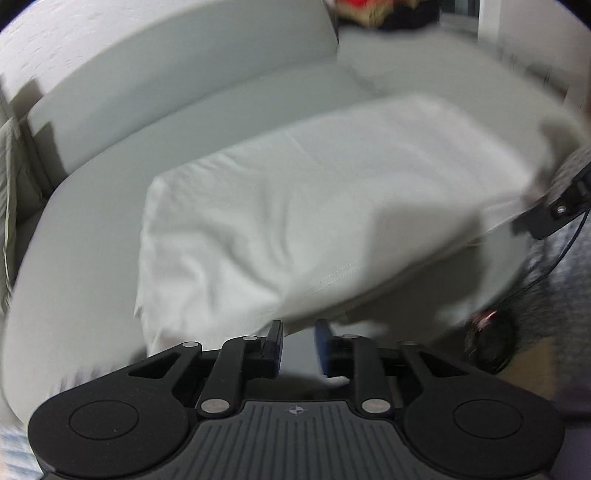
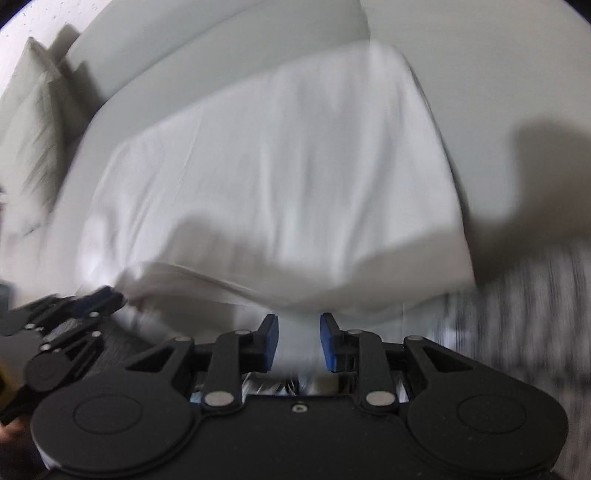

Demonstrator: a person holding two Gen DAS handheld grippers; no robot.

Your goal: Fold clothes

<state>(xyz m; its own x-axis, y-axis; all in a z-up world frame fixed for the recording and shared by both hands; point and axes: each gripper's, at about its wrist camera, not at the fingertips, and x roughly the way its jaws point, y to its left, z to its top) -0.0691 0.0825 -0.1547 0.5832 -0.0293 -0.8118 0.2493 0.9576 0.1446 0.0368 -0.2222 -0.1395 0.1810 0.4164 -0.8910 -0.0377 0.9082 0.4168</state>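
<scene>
A white garment (image 1: pixel 314 206) lies folded into a broad rectangle on the light grey sofa seat (image 1: pixel 74 258), with its near edge hanging over the seat's front. My left gripper (image 1: pixel 299 328) is open at that near edge, and only grey surface shows in its gap. In the right wrist view the same garment (image 2: pixel 280 166) fills the middle. My right gripper (image 2: pixel 299 321) stands open at the hem, with white cloth showing in the gap and the blue pads not visibly pressing it. The left gripper (image 2: pixel 107 295) appears at the left, beside the hem. Both views are motion-blurred.
A beige cushion (image 2: pixel 33 129) leans at the sofa's left end below the backrest (image 1: pixel 184 55). A patterned rug (image 2: pixel 535 314) covers the floor at the right. Something red and yellow (image 1: pixel 354 7) sits at the far top. A dark round object (image 1: pixel 487 339) lies on the floor.
</scene>
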